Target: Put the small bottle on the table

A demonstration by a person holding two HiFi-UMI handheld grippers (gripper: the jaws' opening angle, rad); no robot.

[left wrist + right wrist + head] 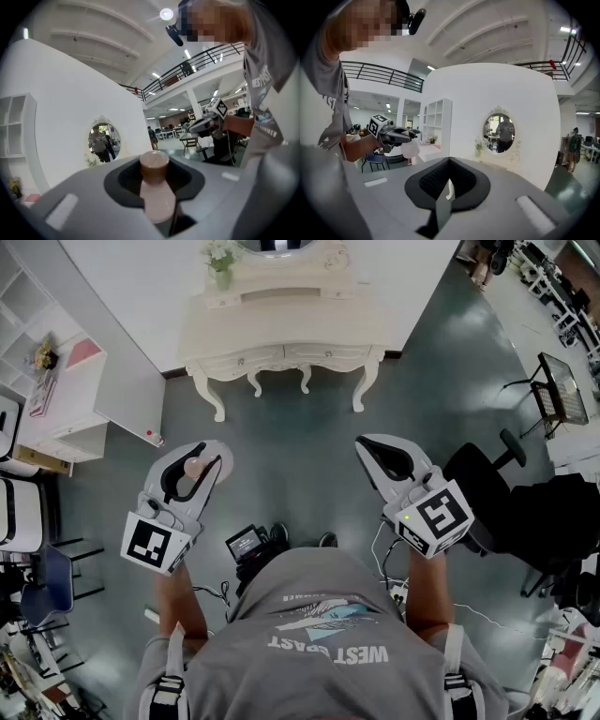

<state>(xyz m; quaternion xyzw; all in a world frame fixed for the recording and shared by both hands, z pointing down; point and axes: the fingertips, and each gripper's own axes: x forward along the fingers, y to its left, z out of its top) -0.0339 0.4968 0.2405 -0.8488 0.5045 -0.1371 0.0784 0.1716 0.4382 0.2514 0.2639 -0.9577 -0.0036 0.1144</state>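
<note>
I had the left gripper (194, 465) clamped on the small pale-pink bottle with the round brownish cap (156, 187), its pads pressing on the body below the cap. The bottle hung well short of the cream carved dressing table (281, 329), over the grey floor (291, 442) in front of it. The right gripper (392, 461), also in front of the table, had its jaws together on nothing.

My worry was the carry. The bottle looked smooth and round, so a sharp move could have let it slide out and drop before reaching the table. The small vase of white flowers (221, 263) at the table's back left could be knocked by a wide approach. Letting go above the tabletop might have tipped the bottle and rolled it off.
</note>
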